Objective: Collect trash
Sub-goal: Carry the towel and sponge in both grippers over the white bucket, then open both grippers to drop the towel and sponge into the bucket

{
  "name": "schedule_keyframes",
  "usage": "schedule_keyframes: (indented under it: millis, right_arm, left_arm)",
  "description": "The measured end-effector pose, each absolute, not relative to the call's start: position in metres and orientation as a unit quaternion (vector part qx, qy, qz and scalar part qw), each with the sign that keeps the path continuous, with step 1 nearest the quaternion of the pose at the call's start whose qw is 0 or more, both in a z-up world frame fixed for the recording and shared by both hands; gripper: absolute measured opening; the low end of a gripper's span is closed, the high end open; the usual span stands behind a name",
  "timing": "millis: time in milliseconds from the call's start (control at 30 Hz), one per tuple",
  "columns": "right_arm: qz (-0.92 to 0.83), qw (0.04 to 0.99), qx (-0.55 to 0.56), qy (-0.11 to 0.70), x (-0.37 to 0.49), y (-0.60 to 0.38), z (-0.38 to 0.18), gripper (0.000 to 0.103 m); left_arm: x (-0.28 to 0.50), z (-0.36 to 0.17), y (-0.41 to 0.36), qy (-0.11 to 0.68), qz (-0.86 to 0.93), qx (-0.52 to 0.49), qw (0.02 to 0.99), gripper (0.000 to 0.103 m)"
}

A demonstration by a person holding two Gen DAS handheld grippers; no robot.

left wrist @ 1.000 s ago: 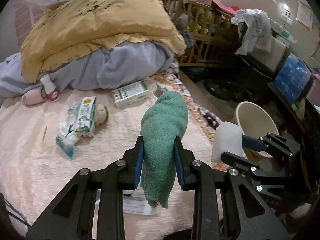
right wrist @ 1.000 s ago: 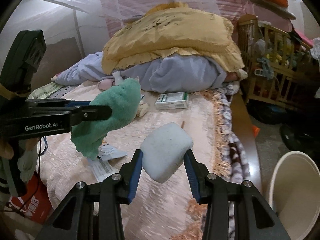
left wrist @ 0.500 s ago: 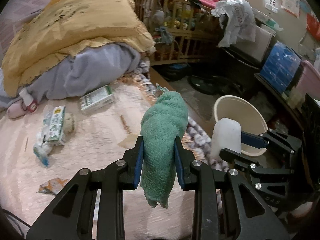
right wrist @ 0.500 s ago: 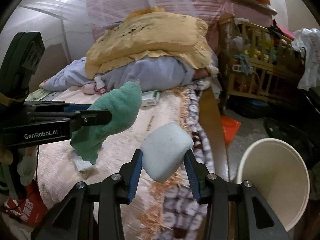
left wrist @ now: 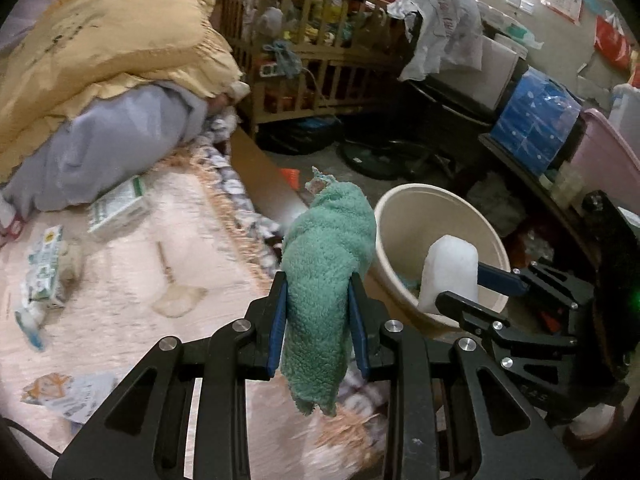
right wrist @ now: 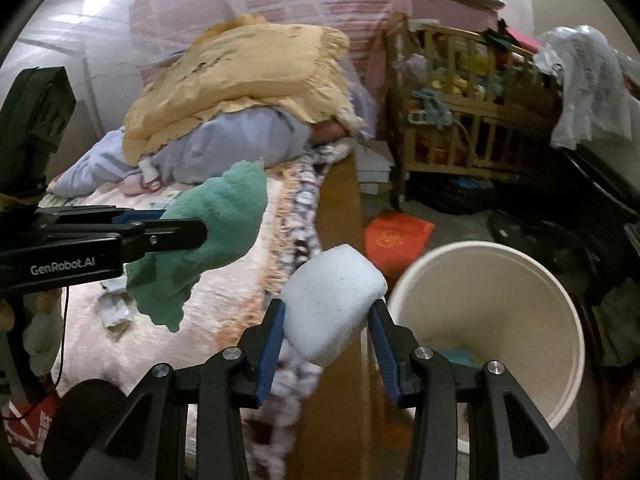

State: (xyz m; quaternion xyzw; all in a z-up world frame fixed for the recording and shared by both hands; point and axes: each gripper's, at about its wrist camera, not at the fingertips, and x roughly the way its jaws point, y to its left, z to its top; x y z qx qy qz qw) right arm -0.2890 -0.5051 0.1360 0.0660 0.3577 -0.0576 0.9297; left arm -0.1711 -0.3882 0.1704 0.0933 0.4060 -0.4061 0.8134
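Green terry cloth [left wrist: 328,276] is clamped upright between the left gripper [left wrist: 318,316] pads, over the bed edge [left wrist: 224,200]. Rightward, the right gripper [right wrist: 326,340] pinches a white foam block [right wrist: 332,300] beside the beige bin [right wrist: 552,292] rim.

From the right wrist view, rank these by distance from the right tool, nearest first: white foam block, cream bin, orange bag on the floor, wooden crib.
1. White foam block: clamped in the right tool.
2. Cream bin: just right of it, on the floor.
3. Orange bag: on the floor beyond the bin, beside the bed.
4. Wooden crib: farthest, at the back right.
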Motion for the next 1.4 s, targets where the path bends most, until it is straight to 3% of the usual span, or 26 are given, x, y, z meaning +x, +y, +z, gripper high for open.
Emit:
schedule_keyframes:
  millis: [800,1000,1100,1200,1400]
  right_arm:
    - [-0.158,0.899,0.13,0.388,-0.308,-0.617,0.091,0.042]
    - [-0.18,0.889,0.146,0.394,-0.312,-0.633,0.083,0.05]
    - [-0.192,0.887,0.15,0.393,-0.314,-0.637,0.082,0.055]
    - [-0.197,0.885,0.153,0.394,-0.314,-0.639,0.081,0.063]
    - [-0.191,0.882,0.156,0.401,-0.31,-0.636,0.077,0.065]
  left_arm:
    - [-0.172,0.133,-0.503,0.453,-0.457,0.07,0.763,0.026]
    - [-0.172,0.123,-0.523,0.458,-0.471,0.06,0.752,0.027]
    - [-0.173,0.121,-0.527,0.456,-0.485,0.048,0.745,0.033]
    - [-0.174,0.122,-0.524,0.453,-0.492,0.043,0.742,0.048]
    - [-0.174,0.128,-0.503,0.444,-0.478,0.062,0.755,0.048]
